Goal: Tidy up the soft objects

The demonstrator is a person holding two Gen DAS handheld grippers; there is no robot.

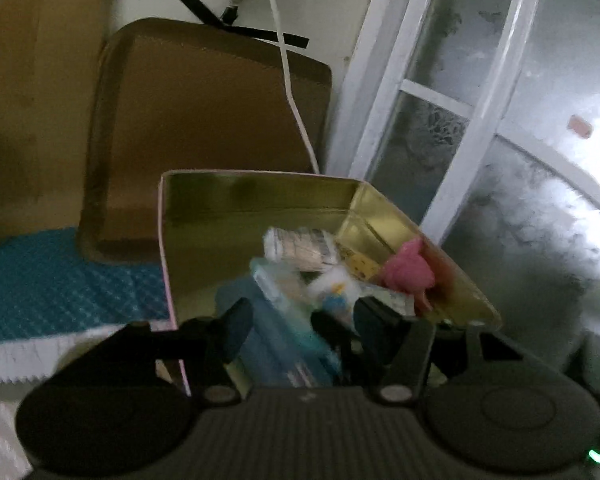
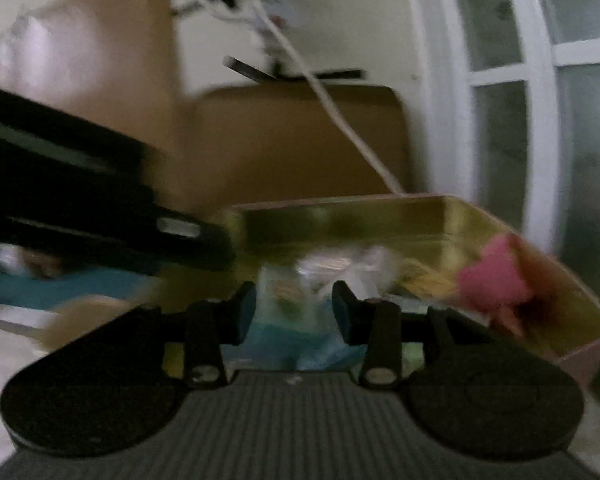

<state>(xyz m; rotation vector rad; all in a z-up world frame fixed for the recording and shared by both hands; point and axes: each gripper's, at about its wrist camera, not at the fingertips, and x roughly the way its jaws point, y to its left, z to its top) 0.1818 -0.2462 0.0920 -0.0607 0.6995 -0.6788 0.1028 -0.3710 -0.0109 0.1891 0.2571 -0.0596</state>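
Observation:
A gold-lined tin box with a pink outer wall holds several soft items: a pink plush toy, a white fluffy toy, a rolled printed cloth and a light blue packet. My left gripper hovers over the box's near side, jaws open around the blue packet without clearly pinching it. In the blurred right wrist view the same box and pink toy show. My right gripper is open over a blue packet. The left gripper's black body reaches in from the left.
A brown tray leans against the wall behind the box. A white cable hangs down from a wall plug. A white-framed frosted glass door stands at the right. A teal quilted mat lies at the left.

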